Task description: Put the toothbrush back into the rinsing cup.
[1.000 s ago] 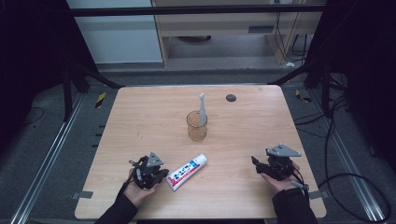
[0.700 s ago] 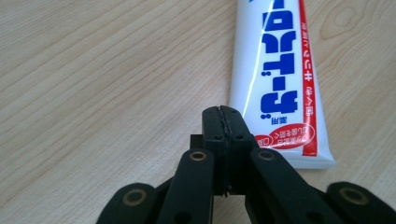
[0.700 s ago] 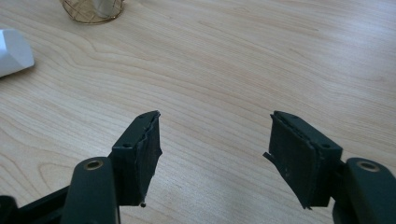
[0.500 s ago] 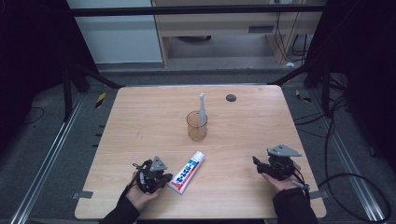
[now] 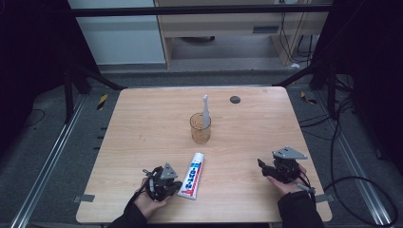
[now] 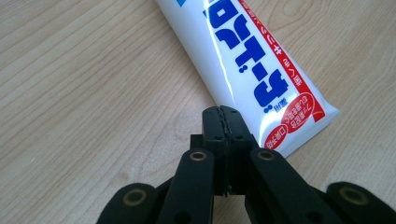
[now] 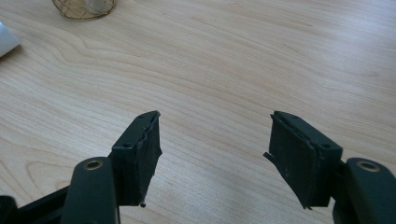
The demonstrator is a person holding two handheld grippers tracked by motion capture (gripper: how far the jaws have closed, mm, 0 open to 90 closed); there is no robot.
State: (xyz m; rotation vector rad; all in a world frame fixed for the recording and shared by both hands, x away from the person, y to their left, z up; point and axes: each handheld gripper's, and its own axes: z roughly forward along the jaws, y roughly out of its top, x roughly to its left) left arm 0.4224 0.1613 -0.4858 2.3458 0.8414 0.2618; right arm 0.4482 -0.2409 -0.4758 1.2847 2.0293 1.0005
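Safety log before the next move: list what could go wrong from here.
1. The left gripper is shut, its tips beside the tube, not around it; moving forward would likely shove the tube rather than grasp it.
2. The cup with a tall brush stands just beyond the tube; a pushed tube could tip it.

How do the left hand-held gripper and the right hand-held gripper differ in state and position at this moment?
The left hand-held gripper has its jaws pressed together with nothing between them, while the right hand-held gripper has its jaws wide apart. The left one sits right beside the crimped end of the toothpaste tube; the right one has only bare wooden table before it. Both are held low near the table's front edge, each in one hand.
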